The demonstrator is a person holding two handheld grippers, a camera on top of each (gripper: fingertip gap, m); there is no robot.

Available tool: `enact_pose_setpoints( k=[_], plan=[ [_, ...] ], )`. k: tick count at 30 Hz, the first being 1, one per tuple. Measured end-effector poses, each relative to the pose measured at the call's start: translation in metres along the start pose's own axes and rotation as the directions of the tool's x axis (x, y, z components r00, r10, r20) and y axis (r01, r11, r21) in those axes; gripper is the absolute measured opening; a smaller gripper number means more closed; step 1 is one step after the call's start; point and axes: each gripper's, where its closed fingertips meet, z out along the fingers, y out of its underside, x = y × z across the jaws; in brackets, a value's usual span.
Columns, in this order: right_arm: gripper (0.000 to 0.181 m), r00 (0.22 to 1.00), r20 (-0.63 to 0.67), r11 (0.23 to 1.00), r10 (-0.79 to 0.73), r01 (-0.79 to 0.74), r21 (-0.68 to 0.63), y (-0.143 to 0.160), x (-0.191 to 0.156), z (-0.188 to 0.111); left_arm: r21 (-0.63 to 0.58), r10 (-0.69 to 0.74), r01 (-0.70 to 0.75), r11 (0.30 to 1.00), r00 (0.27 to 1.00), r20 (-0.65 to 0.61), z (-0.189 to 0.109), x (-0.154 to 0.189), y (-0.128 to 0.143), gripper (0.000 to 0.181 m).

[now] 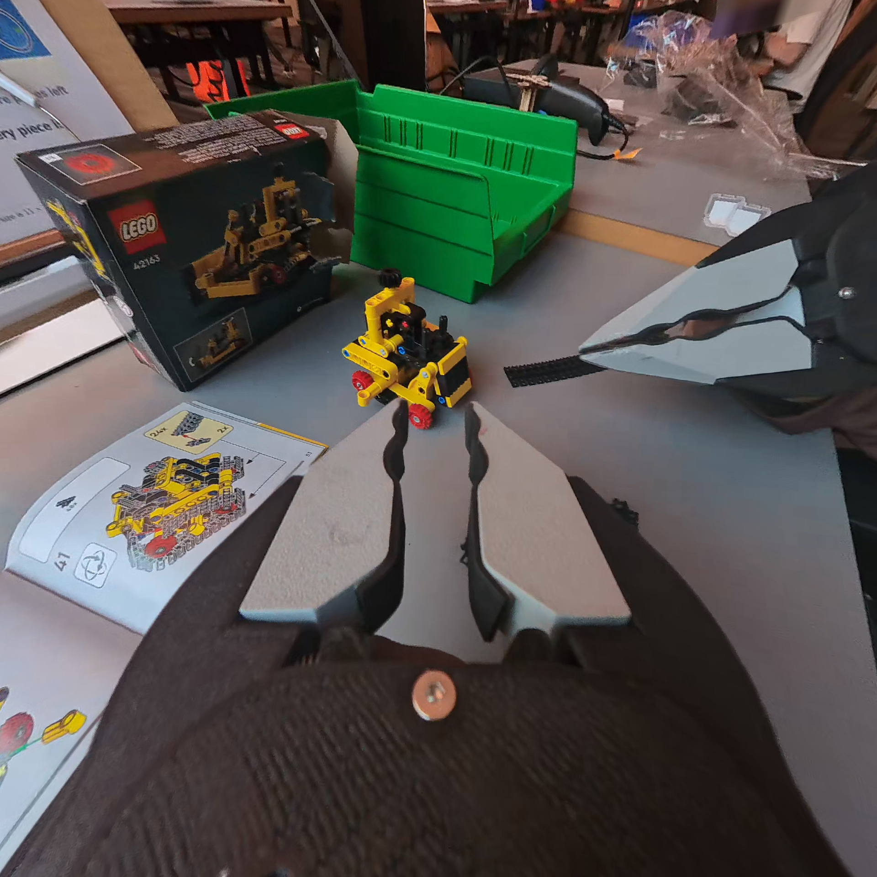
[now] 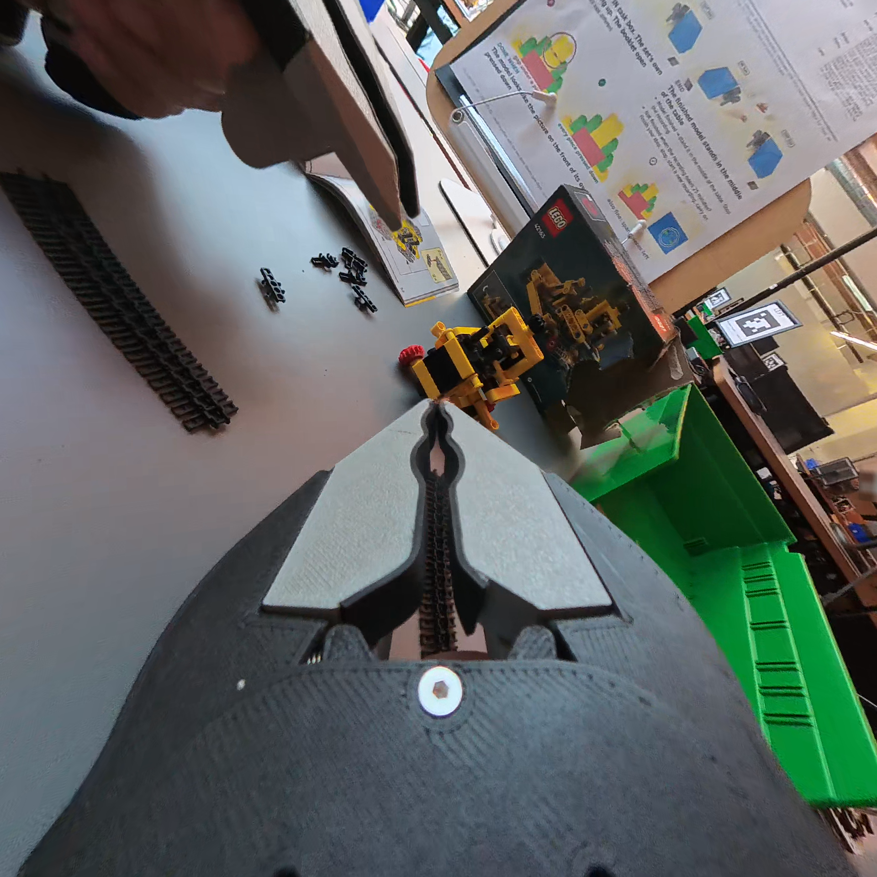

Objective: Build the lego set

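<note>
The partly built yellow-and-black bulldozer (image 1: 408, 351) with red wheels stands on the grey table (image 1: 617, 498); it also shows in the right wrist view (image 2: 474, 365). My left gripper (image 1: 436, 413) is open and empty, with its tips just in front of the model. My right gripper (image 2: 434, 403) is shut on a black track strip (image 2: 436, 545) that runs along between its fingers. In the left wrist view the right gripper (image 1: 586, 353) is to the right of the model, with the strip's end (image 1: 545, 370) sticking out of its tip. A second track strip (image 2: 109, 294) lies flat on the table.
The open instruction booklet (image 1: 156, 498) lies at the left. The black set box (image 1: 190, 247) and a green bin (image 1: 451, 199) stand behind the model. Several loose black links (image 2: 341, 275) lie near the booklet (image 2: 417, 256). A poster board (image 2: 664, 95) stands behind. The grippers' ends are close to 10 cm from one another. Between my left fingertips and the partly built yellow-and-black bulldozer (image 1: 408, 351) there is roughly 8 cm.
</note>
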Motion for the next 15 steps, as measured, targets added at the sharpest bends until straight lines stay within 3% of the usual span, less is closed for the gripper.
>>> enact_pose_setpoints(
  k=[4,15],
  plan=[
    [0.000,0.999,-0.002,0.999,0.052,-0.052,-0.012,0.002,0.005,0.003,-0.001,-0.017,0.017,1.000,1.000,-0.015,0.001,-0.001,0.002,0.027],
    [0.000,0.985,-0.020,0.985,0.173,-0.173,0.013,0.007,0.022,0.000,0.042,-0.129,0.133,0.990,0.988,-0.088,-0.002,-0.002,-0.005,0.020]
  ],
)
